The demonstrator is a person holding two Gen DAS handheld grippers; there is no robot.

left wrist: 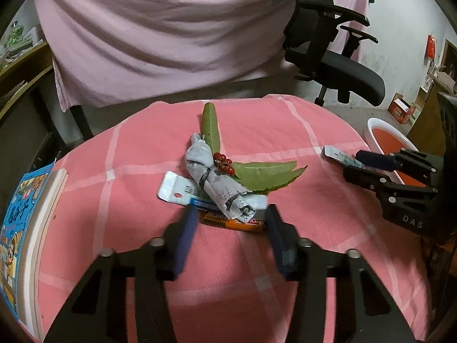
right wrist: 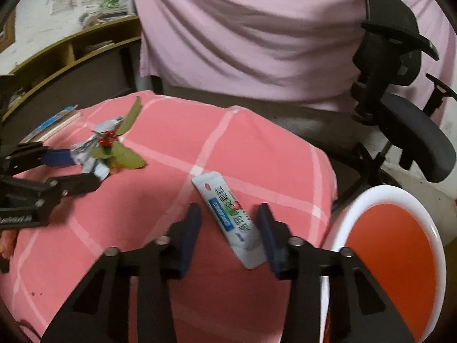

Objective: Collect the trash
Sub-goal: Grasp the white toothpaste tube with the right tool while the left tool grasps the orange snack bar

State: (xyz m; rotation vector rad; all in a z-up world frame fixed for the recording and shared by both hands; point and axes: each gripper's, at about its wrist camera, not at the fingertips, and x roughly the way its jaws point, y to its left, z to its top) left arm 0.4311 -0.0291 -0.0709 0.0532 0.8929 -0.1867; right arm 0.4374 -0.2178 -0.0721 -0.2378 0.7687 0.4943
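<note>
The left tool (left wrist: 231, 214) hovers low over the table (left wrist: 314, 223) with its two dark blue fingers (left wrist: 187, 228) spread apart, nothing between them but air; their tips frame the near edge of a small heap of trash. Just ahead of the tips lies an orange packet (left wrist: 245, 223), partly covered by a twisted grey-and-white paper wad (left wrist: 217, 183) that runs diagonally over a flat white blister card (left wrist: 178, 190). A cluster of red berries (left wrist: 224, 162) sits against the wad, with green leaves (left wrist: 267, 174) fanning out to the right and one more leaf pointing away toward the far edge of the table. The right tool (right wrist: 228, 223) is also held apart, its fingers (right wrist: 268, 231) standing on either side of a white toothpaste tube (right wrist: 228, 217) that lies flat on the pink checked cloth; the tube's lower end looks close to the right finger, though whether they touch cannot be told. The two groups of trash are well apart on the cloth. Beside the table, on the right tool's side, stands a white bin (right wrist: 380, 197) with an orange-red inside. A children's book (left wrist: 21, 228) lies along the left edge of the table. Beyond it hangs a pale pink sheet (left wrist: 171, 34), and a black office chair (left wrist: 337, 60) stands to the right.
</note>
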